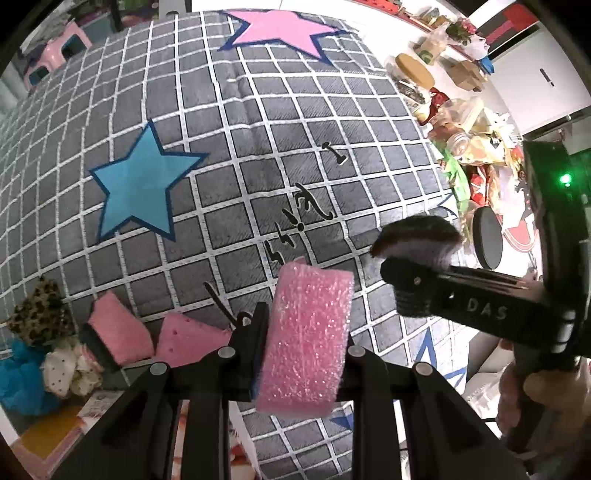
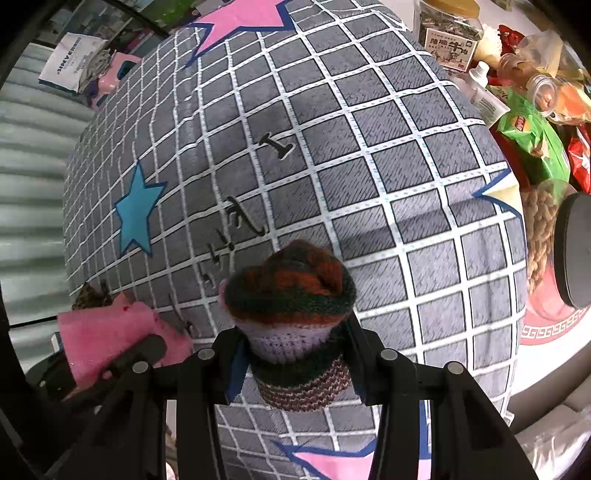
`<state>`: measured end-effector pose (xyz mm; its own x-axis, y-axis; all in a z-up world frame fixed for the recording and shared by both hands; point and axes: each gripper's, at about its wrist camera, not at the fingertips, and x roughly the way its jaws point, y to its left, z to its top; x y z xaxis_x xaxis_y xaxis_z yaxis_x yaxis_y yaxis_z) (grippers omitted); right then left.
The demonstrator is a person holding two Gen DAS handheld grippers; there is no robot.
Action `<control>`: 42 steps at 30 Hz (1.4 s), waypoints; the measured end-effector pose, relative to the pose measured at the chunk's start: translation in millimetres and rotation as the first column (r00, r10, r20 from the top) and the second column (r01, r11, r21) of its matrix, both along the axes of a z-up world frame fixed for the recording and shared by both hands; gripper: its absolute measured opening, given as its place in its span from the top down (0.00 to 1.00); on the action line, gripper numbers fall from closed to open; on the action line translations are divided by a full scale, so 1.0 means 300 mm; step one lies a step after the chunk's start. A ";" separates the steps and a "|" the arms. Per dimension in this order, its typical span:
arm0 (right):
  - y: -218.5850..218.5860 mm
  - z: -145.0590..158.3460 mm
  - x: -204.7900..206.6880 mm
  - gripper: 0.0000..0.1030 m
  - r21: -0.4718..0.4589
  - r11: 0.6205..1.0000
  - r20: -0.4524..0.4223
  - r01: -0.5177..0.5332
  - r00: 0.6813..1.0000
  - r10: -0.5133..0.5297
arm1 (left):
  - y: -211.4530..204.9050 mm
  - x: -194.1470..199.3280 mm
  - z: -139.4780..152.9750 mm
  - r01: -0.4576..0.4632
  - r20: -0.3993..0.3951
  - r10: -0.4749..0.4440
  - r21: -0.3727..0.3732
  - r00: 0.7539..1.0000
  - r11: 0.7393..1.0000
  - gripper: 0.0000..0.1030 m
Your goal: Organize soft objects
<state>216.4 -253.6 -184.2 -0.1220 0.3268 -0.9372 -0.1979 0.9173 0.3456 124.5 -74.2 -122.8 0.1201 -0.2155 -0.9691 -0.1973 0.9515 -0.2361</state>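
My left gripper (image 1: 303,326) is shut on a pink foam sponge (image 1: 306,362), held on edge above the grey checked cloth with stars (image 1: 258,147). My right gripper (image 2: 295,341) is shut on a rolled knitted piece (image 2: 291,295) striped in dark green, orange and lilac. In the left wrist view that knitted piece (image 1: 417,234) hangs to the right, in the right gripper (image 1: 402,275). Two more pink sponges (image 1: 118,334) (image 1: 184,341) lie at the cloth's near left edge. The right wrist view shows the held sponge (image 2: 99,332) at lower left.
A leopard-print item (image 1: 37,314), a blue fluffy item (image 1: 18,380) and a white dotted cloth (image 1: 61,371) are piled at the left. Snack bags (image 2: 532,140), a jar (image 2: 448,29), bottles and a red-rimmed plate of nuts (image 2: 543,332) crowd the right edge. A pink stool (image 1: 59,48) stands behind.
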 end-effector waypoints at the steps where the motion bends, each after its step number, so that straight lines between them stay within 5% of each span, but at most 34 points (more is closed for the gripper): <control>1: 0.026 0.010 -0.022 0.55 0.001 1.000 -0.001 0.001 1.000 -0.001 | 0.001 -0.011 0.010 0.000 -0.001 0.000 0.005 1.000 1.000 0.75; 15: 0.096 0.142 -0.160 0.55 0.015 0.995 0.052 -0.101 0.994 0.100 | -0.007 -0.090 0.088 -0.053 0.038 0.048 0.118 0.998 0.992 0.75; 29: 0.430 0.348 -0.337 0.55 0.046 0.959 0.174 -0.280 0.947 0.269 | 0.255 -0.313 0.276 -0.226 0.150 0.201 0.172 0.968 0.959 0.75; 42: 0.571 0.485 -0.477 0.55 0.035 0.935 0.237 -0.352 0.912 0.334 | 0.427 -0.503 0.378 -0.341 0.206 0.303 0.185 0.930 0.922 0.75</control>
<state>73.3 -82.2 -38.8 -0.0300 0.3731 -0.9273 -0.5758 0.7519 0.3211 -26.4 53.8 -9.3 0.3153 0.0730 -0.9462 -0.4762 0.8746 -0.0913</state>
